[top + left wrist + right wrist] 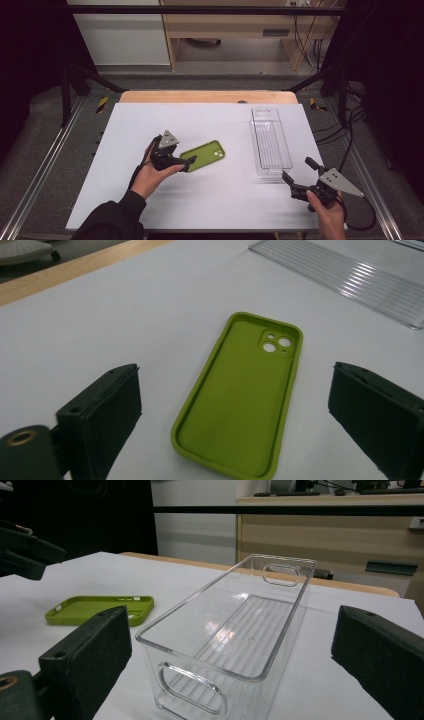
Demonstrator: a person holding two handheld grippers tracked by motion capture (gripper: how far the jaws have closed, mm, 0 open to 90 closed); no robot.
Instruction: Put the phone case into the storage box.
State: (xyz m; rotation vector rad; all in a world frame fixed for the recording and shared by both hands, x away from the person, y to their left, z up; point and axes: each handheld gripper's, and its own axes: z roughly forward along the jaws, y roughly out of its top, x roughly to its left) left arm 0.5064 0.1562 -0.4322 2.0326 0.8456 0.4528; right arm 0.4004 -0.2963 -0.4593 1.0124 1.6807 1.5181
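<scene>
The left gripper (189, 163) is hovering with its jaws spread wide, and the green phone case (242, 395) is lying flat on the white table (150, 125) just ahead of and between them, untouched. The right gripper (296, 174) is likewise gaping, holding nothing, with the clear plastic bin (235, 635) standing directly in front of it.

A white table (150, 200) carries two things. A green phone case (204, 155) lies flat near the middle, open side up, with its camera cutout toward the far right. A clear plastic bin (270, 142) stands to the right of it, well apart, its long side running from near to far.
</scene>
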